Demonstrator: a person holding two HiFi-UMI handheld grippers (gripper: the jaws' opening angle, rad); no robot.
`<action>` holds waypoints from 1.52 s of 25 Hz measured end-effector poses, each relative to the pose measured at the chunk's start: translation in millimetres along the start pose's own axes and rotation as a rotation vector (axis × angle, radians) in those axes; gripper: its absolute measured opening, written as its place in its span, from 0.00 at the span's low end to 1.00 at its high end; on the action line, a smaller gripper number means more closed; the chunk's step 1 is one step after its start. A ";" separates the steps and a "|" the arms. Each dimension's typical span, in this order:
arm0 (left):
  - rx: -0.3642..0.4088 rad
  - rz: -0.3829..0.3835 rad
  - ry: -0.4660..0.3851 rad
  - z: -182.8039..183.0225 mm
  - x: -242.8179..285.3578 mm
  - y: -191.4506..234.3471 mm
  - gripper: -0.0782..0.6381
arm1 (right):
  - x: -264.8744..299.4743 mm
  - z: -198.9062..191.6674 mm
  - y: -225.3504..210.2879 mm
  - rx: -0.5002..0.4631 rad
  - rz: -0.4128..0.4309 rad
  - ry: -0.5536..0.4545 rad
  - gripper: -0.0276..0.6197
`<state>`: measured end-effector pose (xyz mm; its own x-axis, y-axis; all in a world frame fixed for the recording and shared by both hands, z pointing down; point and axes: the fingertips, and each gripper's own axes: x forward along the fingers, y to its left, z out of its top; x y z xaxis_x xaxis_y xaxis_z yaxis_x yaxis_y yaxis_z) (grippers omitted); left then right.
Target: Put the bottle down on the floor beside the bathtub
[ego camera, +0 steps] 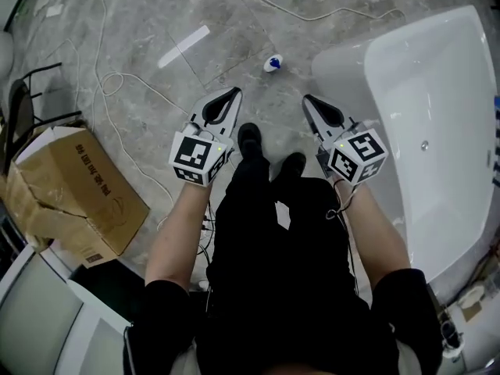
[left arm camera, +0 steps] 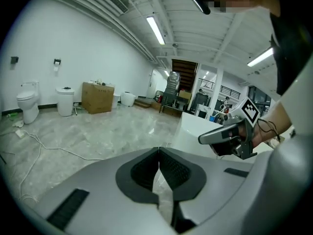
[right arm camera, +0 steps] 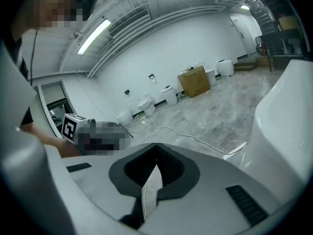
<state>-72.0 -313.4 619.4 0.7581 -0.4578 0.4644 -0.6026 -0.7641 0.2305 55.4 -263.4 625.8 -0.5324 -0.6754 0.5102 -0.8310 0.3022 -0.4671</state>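
- Step: placing looks finished. The bottle, small with blue and white showing from above, sits on the floor near the rounded end of the bathtub, apart from it.
- Left gripper: jaws fully together, nothing between the pads.
- Right gripper: jaws also together, empty.
- Both grippers are held up in front of the person, well apart from the bottle, above the shoes.
- Next: probably nothing beyond keeping clear of the bottle; whether it stands upright is too small to tell.
- Surface: grey marble-look tile, glossy, with white cables looping across it.
- Room: open cardboard box on the left, white walls, a toilet by the far wall, ceiling strip lights.
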 end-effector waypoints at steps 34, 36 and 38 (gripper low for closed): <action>0.019 0.121 -0.140 280.8 -259.2 -234.2 0.13 | -355.5 176.9 218.8 -0.298 0.151 -0.205 0.09; 0.041 0.111 -0.137 286.1 -267.7 -234.4 0.13 | -357.8 182.3 223.9 -0.312 0.134 -0.208 0.09; 0.060 0.099 -0.134 290.3 -278.4 -228.9 0.13 | -354.8 188.4 229.9 -0.338 0.094 -0.206 0.09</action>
<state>-72.7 -143.0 189.1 0.7246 -0.5858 0.3631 -0.6631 -0.7361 0.1357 83.6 -81.0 201.3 -0.5933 -0.7449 0.3050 -0.8049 0.5497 -0.2233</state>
